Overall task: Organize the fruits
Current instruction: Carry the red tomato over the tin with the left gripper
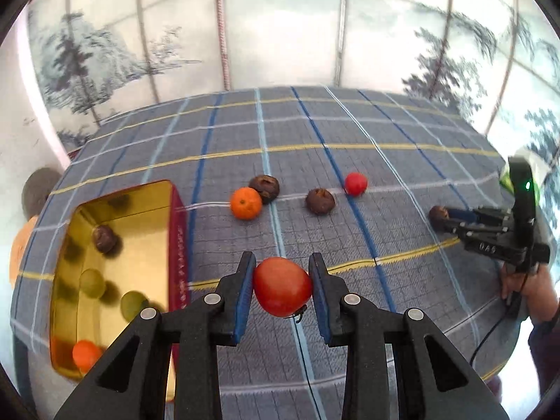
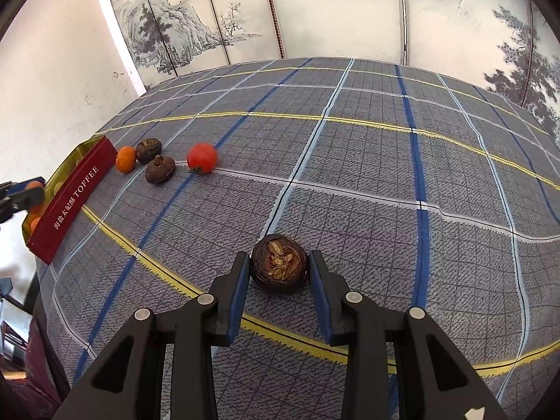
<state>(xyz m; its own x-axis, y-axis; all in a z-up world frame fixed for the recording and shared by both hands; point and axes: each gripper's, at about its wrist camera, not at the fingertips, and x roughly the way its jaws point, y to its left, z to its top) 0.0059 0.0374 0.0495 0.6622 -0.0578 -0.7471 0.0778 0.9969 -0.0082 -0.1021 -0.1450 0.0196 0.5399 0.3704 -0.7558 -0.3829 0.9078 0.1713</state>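
Left gripper (image 1: 281,276) clamps a red tomato (image 1: 282,287) beside the tin's (image 1: 176,245) red wall. Right gripper (image 2: 280,267) brackets a dark fruit (image 2: 280,267) amid open cloth (image 2: 350,161); contact unclear.

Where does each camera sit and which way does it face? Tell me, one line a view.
Left wrist: on the left gripper, looking forward over a held red tomato at the gold tin box; right gripper and hand visible.
Right wrist: on the right gripper, its fingers around a dark brown wrinkled fruit.
Shared: plaid tablecloth, tin, loose fruits.
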